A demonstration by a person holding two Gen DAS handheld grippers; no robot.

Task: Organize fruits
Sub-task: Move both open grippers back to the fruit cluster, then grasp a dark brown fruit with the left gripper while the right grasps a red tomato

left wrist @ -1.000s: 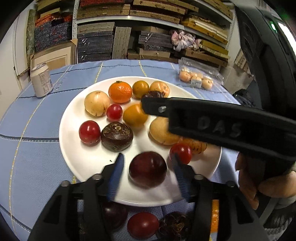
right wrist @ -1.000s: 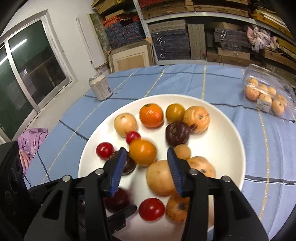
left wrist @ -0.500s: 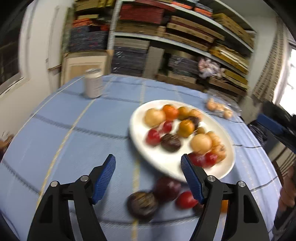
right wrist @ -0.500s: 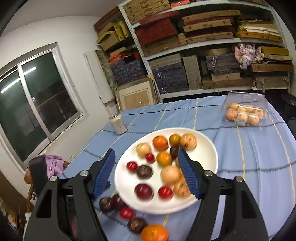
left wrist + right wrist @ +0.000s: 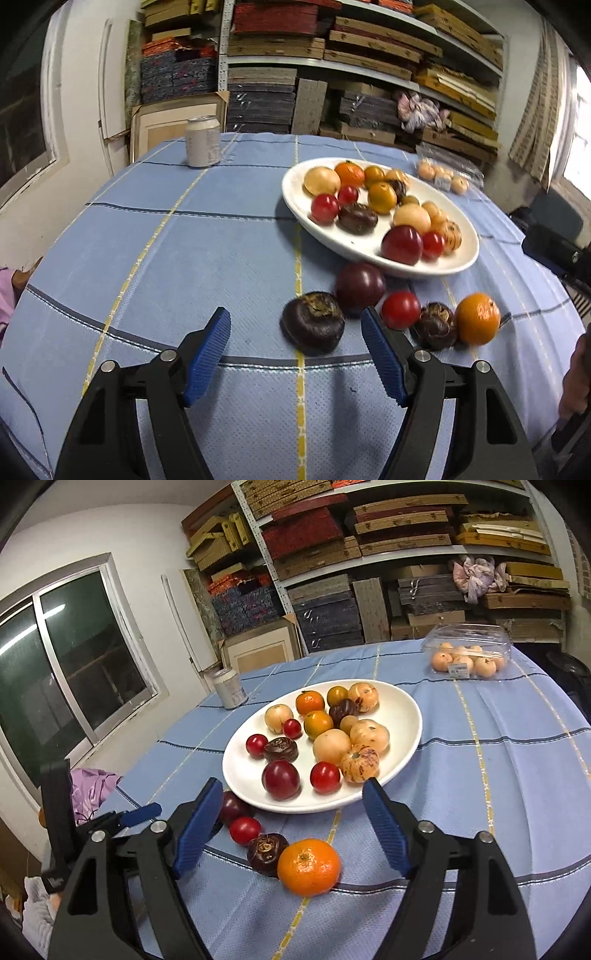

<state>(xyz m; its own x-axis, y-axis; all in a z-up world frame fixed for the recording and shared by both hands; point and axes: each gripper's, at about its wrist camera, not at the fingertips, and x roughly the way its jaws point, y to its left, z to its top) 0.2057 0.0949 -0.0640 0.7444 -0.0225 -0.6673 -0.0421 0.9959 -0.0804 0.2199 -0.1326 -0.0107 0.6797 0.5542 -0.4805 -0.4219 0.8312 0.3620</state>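
Observation:
A white plate [image 5: 295, 184] [image 5: 406, 709] holds several fruits: oranges, red tomatoes, pale round fruits, dark brown ones and a dark plum [image 5: 402, 245] [image 5: 280, 779]. On the cloth in front of the plate lie a dark brown fruit [image 5: 313, 325], a plum [image 5: 360, 286], a red tomato [image 5: 400, 309] [image 5: 245, 830], another brown fruit [image 5: 436, 325] [image 5: 266, 852] and an orange [image 5: 477, 318] [image 5: 308, 867]. My left gripper [image 5: 295, 354] is open and empty just before the loose fruits. My right gripper [image 5: 291, 827] is open and empty above the orange.
A white can [image 5: 202, 141] [image 5: 231, 688] stands at the table's far left. A clear plastic box of pale fruits [image 5: 443, 175] [image 5: 466, 657] sits at the far right. Shelves of stacked boxes fill the back. The left gripper also shows at the right wrist view's lower left [image 5: 122, 818].
Both grippers have pulled back from over the plate, towards the table's near edge. The dark plum now lies on the plate, outside the left gripper's fingers. The loose fruits have come into view.

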